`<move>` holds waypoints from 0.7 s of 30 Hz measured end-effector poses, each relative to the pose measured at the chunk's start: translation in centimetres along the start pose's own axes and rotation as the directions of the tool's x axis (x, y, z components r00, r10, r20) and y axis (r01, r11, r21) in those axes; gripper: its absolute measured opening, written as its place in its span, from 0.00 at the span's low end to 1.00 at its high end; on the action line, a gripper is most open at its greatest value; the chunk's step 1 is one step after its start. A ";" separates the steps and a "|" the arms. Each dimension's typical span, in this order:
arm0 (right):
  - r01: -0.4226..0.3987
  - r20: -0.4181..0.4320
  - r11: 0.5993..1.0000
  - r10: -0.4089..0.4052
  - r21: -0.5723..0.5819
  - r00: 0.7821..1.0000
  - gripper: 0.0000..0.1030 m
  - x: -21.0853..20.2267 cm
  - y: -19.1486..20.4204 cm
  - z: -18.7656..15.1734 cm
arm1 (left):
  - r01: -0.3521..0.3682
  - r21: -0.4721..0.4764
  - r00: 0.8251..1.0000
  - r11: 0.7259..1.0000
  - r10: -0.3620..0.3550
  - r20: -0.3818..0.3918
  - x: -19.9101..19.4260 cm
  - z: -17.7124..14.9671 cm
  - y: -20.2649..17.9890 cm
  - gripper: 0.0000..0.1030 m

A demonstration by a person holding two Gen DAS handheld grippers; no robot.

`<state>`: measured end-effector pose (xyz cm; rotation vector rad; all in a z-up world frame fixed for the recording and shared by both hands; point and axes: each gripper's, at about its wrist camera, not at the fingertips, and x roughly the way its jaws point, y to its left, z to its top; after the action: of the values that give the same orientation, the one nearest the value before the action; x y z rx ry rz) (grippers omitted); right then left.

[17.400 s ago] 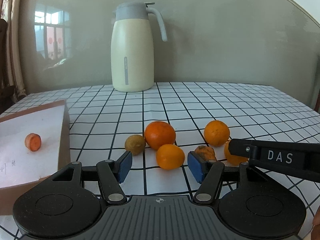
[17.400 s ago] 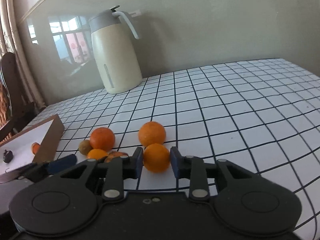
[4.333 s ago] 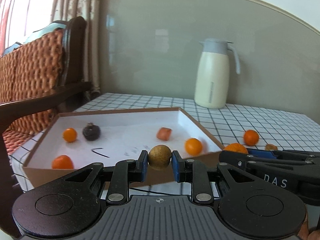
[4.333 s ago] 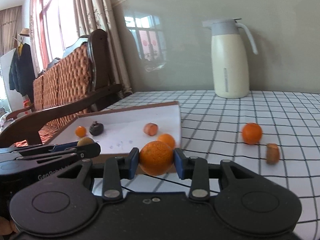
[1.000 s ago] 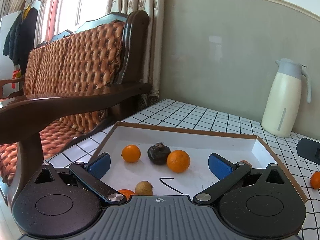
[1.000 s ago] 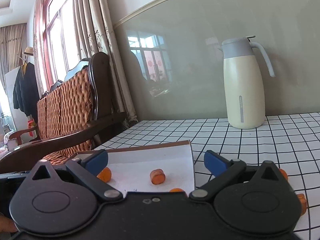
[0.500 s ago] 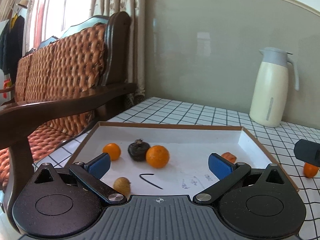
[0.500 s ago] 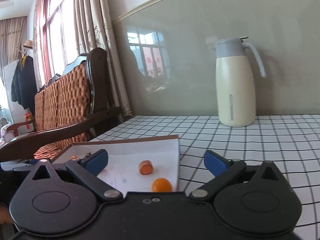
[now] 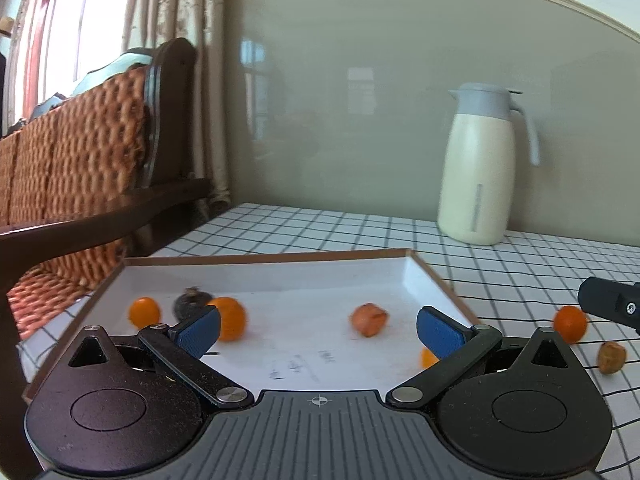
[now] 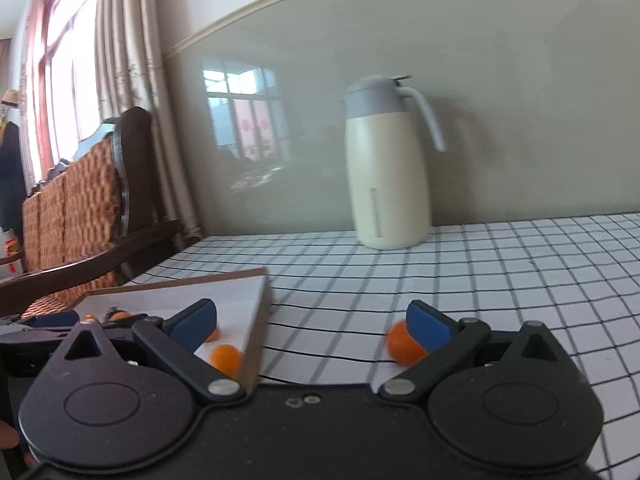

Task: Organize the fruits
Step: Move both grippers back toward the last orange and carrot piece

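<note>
Fruit lies in two groups. In the tray (image 9: 434,280), on its white floor, I see an orange (image 9: 230,322), a smaller orange (image 9: 144,312), a dark fruit (image 9: 190,303) touching the first orange, a reddish piece (image 9: 369,319) and one more orange (image 10: 226,356) near the right wall. Still out on the table (image 9: 320,228), right of the tray, are a loose orange (image 9: 570,323) and a brown piece (image 9: 611,357) just beside it.

My left gripper (image 9: 318,332) hangs over the tray's near edge, jaws wide apart and empty. My right gripper (image 10: 312,322), jaws likewise apart and empty, points at the tray's corner, the loose orange just at its right pad.

Risks, as I judge them: the loose orange is round and may roll across the table if a pad nudges it before the jaws close; the brown piece is small and irregular and may slip from a grip; both views are motion-blurred, so a fast reach could clip the tray wall.

A jug (image 10: 386,168) stands well behind. Faint marks on the tray floor are illegible; I read no brand.
</note>
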<state>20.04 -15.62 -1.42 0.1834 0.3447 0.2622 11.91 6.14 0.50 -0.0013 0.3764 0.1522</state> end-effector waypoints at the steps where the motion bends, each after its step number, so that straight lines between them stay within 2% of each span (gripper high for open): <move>1: 0.015 -0.002 1.000 -0.015 -0.001 1.000 0.91 -0.1 -0.4 -0.1 | 0.009 0.003 1.000 1.000 -0.009 0.002 0.0 0.0 -0.4 1.00; 3: 0.044 -0.005 0.999 -0.044 -0.005 0.999 0.89 -0.3 -1.0 -0.4 | 0.026 0.011 1.000 1.000 -0.026 0.001 0.0 0.0 -1.1 1.00; 12: 0.122 -0.068 0.992 -0.122 0.007 0.990 0.68 -0.4 -3.6 -1.3 | 0.117 0.049 0.993 0.992 -0.118 0.007 -0.2 -0.1 -5.0 1.00; 18: 0.156 -0.103 0.988 -0.154 0.016 0.983 0.64 -0.2 -4.7 -1.8 | 0.173 0.054 0.985 0.984 -0.173 0.003 -0.2 0.0 -7.1 1.00; 21: 0.162 -0.125 0.986 -0.158 0.028 0.980 0.57 0.0 -5.2 -2.2 | 0.197 0.064 0.980 0.978 -0.198 0.002 -0.2 0.0 -8.2 1.00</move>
<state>20.40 -20.24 -4.56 0.1763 0.4837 0.1079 12.96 -2.01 0.35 0.0250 0.3701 -0.0566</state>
